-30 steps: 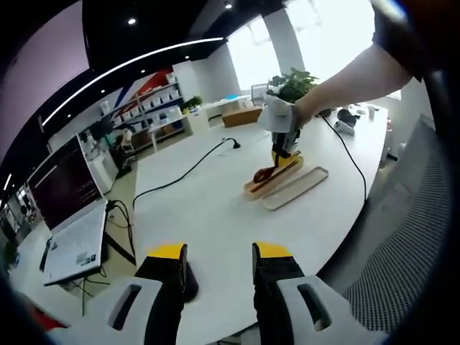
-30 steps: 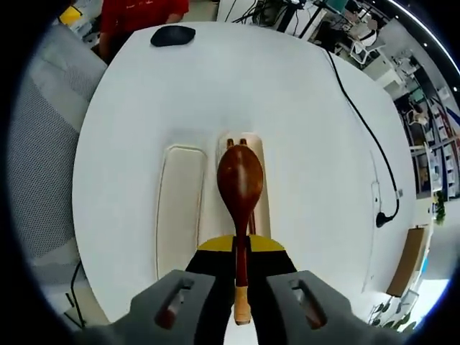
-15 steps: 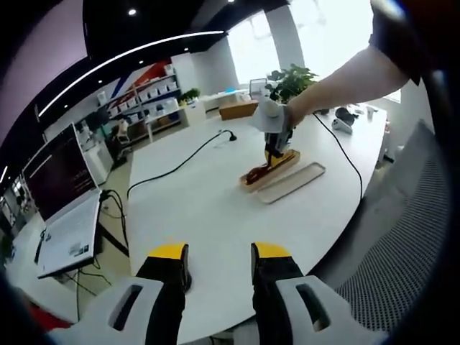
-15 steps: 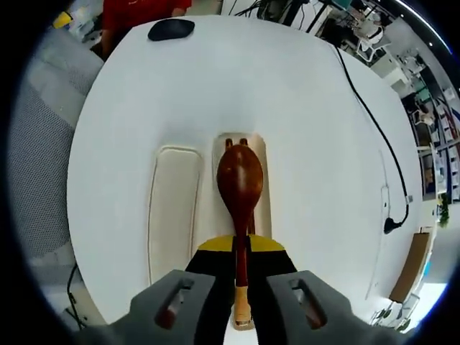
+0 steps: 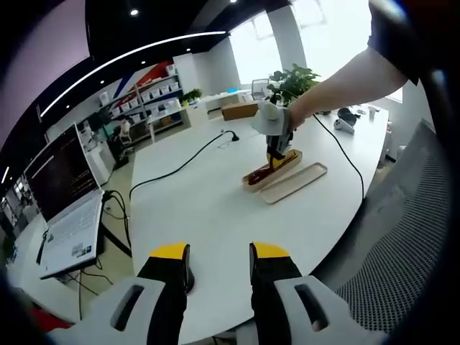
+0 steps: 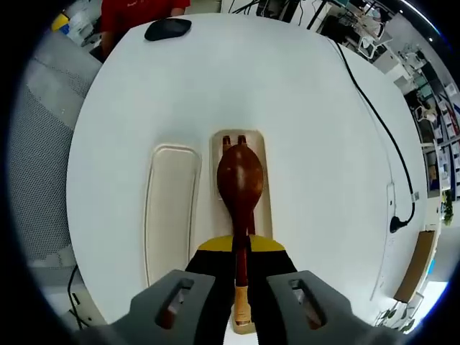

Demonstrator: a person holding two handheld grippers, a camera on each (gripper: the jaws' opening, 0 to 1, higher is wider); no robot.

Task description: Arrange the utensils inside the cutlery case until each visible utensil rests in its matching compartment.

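Note:
My right gripper (image 6: 241, 248) is shut on the handle of a dark brown wooden spoon (image 6: 239, 183), whose bowl hangs over the open cream cutlery case (image 6: 264, 180). Two brown stick ends (image 6: 233, 140) lie in the case at its far end. The case lid (image 6: 171, 205) lies hollow side up just left of the case. In the left gripper view, the right gripper (image 5: 277, 147) shows far off with a person's arm behind it, lowered over the case (image 5: 272, 170) and lid (image 5: 296, 182). My left gripper (image 5: 218, 257) stands open above the near table edge, holding nothing.
The round white table (image 6: 215, 79) carries a black mouse (image 6: 167, 29) at its far edge and a black cable (image 6: 374, 115) on the right. A mesh chair (image 6: 43, 144) stands at the left. An open laptop (image 5: 65, 215) sits on a side stand.
The spoon has stayed in the right gripper and come slightly lower and nearer over the case. The left gripper view has shifted a little; the left gripper stays open.

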